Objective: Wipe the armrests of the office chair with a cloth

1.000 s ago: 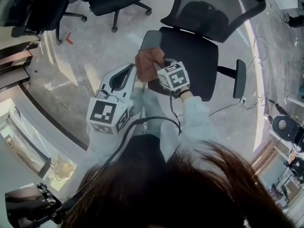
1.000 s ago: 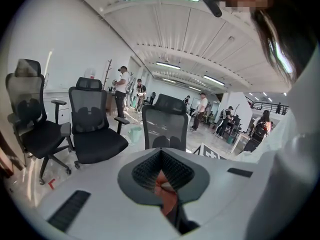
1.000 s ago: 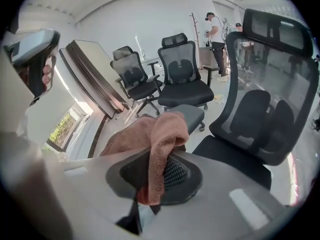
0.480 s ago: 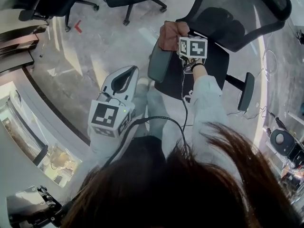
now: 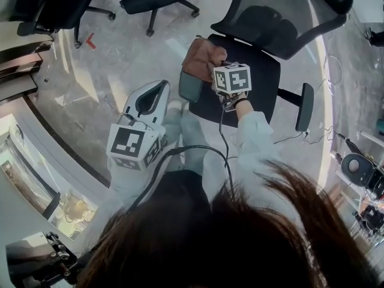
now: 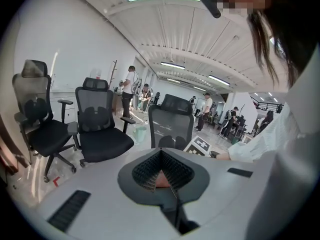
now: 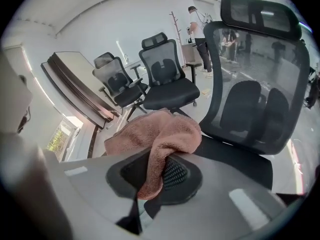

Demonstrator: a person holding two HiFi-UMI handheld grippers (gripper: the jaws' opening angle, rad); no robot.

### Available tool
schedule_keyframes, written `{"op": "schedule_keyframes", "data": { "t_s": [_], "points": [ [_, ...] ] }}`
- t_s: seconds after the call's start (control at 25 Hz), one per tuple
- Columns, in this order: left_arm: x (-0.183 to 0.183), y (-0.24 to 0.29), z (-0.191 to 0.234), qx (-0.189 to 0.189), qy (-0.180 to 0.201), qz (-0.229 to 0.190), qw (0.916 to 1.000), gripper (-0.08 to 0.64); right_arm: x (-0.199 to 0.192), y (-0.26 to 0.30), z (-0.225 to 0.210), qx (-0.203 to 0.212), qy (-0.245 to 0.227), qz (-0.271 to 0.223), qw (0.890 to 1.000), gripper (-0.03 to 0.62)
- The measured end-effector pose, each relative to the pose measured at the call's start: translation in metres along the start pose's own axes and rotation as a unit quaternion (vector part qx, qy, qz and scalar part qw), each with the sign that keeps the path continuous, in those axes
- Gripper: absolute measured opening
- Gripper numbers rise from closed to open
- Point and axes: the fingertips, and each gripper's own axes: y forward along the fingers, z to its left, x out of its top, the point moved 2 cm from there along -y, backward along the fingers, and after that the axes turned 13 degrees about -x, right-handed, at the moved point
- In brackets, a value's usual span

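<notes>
Cloth (image 7: 161, 134), pinkish brown, is pinched between the jaws of my right gripper (image 7: 156, 176). Its loose part lies over the far end of the grey armrest (image 5: 191, 89) of the office chair (image 5: 263, 68), so I see only the near end of the pad. The other armrest (image 5: 305, 105) is bare, well apart across the black seat. My left gripper (image 6: 161, 175) has its jaws pressed together with nothing between them, and it hangs over the floor beside the chair. Two more black chairs (image 6: 100, 129) stand just beyond, next to a long desk (image 7: 80, 91), with people (image 6: 129, 86) far behind. A thin cable (image 5: 294, 135) lies on the floor near the bare armrest.
</notes>
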Motion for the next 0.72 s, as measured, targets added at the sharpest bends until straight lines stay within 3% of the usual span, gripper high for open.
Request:
{"op": "schedule_keyframes", "data": {
  "t_s": [0.4,0.72],
  "points": [
    [0.008,0.001,-0.017,-0.031,0.018,-0.011,0.9993,0.003,-0.087,-0.052,0.063,0.053,-0.030,0.020,0.998,0.037],
    [0.002,0.005,-0.029,-0.043,0.016,-0.003,0.9989,0.003,-0.094,-0.054,0.054,0.047,-0.038,0.024,0.998,0.037]
  ]
}}
